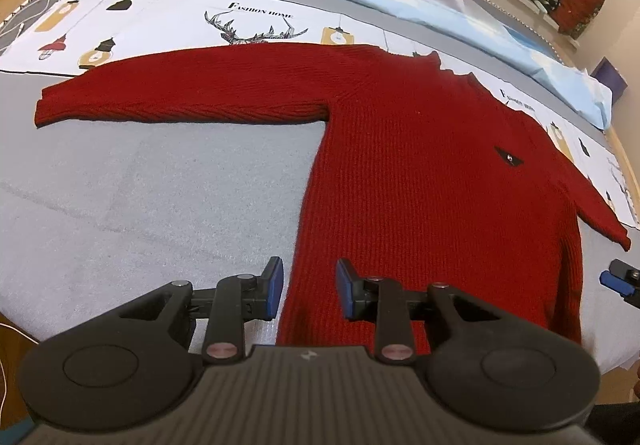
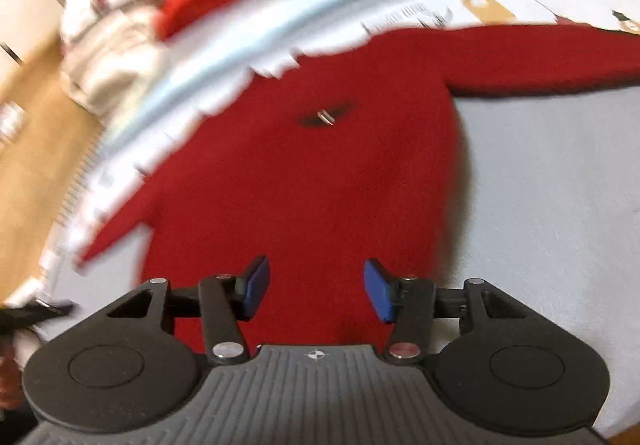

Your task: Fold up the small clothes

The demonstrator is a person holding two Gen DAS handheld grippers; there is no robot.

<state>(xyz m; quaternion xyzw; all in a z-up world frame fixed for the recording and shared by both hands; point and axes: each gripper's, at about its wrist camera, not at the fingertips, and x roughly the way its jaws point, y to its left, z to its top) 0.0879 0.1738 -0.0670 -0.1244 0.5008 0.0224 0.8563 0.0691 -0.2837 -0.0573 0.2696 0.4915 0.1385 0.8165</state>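
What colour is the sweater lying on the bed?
Dark red, a ribbed knit sweater with a small dark badge on the chest; the left wrist view shows it best.

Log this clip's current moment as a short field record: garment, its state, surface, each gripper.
garment: red knit sweater
state: spread flat, unfolded, both sleeves out to the sides
surface: grey bed cover
left gripper: open, over the sweater's bottom hem corner, holding nothing
right gripper: open, over the hem, holding nothing; view blurred
nearby: printed cloth under the upper part of the sweater
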